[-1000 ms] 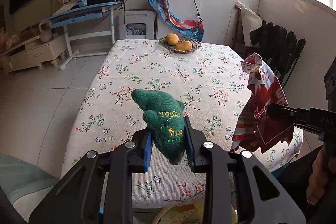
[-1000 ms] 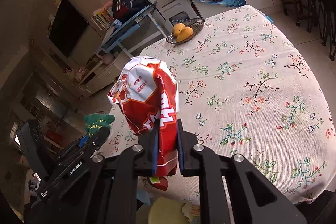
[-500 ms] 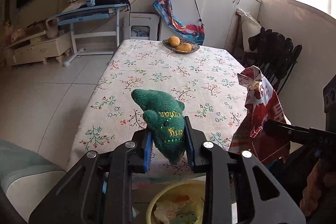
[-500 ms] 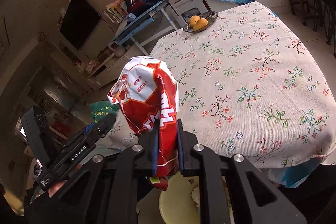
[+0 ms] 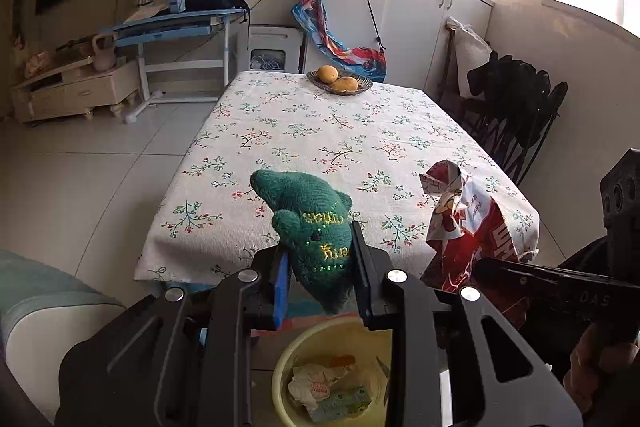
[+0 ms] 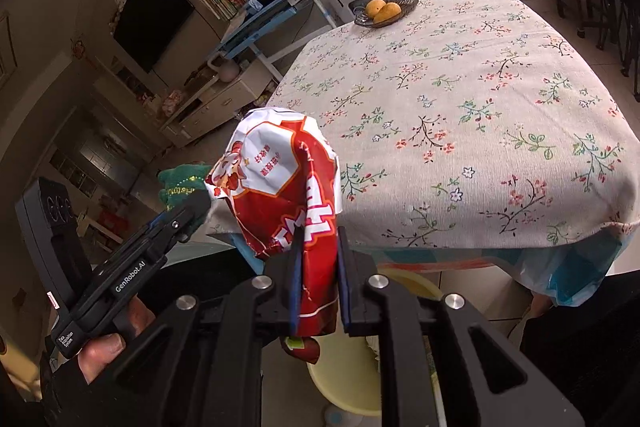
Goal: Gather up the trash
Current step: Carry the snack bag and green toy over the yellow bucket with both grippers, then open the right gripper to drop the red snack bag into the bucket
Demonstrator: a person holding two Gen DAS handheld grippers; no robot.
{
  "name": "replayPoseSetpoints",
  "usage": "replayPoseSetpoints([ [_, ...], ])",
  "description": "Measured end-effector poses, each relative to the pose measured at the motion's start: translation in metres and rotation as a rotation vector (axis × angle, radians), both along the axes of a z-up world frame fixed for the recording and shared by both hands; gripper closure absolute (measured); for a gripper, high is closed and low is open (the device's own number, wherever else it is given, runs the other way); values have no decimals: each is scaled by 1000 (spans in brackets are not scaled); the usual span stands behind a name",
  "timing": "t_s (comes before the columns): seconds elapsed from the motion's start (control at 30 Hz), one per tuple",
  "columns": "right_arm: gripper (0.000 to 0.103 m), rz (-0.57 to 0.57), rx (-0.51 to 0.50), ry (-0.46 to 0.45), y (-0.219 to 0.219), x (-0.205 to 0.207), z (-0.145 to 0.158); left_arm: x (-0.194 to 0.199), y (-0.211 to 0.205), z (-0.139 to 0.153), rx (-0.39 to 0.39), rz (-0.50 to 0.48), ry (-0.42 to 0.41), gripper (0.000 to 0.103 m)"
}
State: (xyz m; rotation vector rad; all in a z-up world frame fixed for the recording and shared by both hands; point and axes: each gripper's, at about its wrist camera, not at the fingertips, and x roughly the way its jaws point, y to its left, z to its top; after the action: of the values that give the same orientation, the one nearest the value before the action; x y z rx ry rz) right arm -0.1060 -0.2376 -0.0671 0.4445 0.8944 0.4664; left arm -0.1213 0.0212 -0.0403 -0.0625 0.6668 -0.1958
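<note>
My left gripper [image 5: 318, 259] is shut on a green knitted toy [image 5: 310, 223] with gold lettering, held past the table's near edge. Below it on the floor stands a pale yellow bin [image 5: 304, 347] with crumpled wrappers inside. My right gripper [image 6: 318, 255] is shut on a red and white snack bag [image 6: 280, 183], which also shows at the right of the left wrist view as the snack bag [image 5: 468, 227]. The yellow bin [image 6: 344, 375] lies partly hidden under the right gripper's frame. The left gripper [image 6: 188, 211] with the green toy [image 6: 180, 181] appears at the left there.
A table with a flowered cloth [image 5: 320, 135] fills the middle; a dish of two mangoes [image 5: 339, 83] stands at its far end. Dark chairs [image 5: 516, 107] line its right side. A blue desk [image 5: 176, 27] and white cabinets [image 5: 400, 7] stand behind. A cushioned seat [image 5: 36, 303] is at the lower left.
Both grippers have drawn back from over the table to beyond its near edge, still holding the toy and the bag. The yellow bin has come into view beneath them.
</note>
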Motion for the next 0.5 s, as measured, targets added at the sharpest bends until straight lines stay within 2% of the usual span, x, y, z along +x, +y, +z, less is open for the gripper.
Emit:
replayPoseSetpoints([
  [0.5, 87, 80, -90, 134, 25, -16, -30, -21, -7, -2, 25, -20, 2, 77],
])
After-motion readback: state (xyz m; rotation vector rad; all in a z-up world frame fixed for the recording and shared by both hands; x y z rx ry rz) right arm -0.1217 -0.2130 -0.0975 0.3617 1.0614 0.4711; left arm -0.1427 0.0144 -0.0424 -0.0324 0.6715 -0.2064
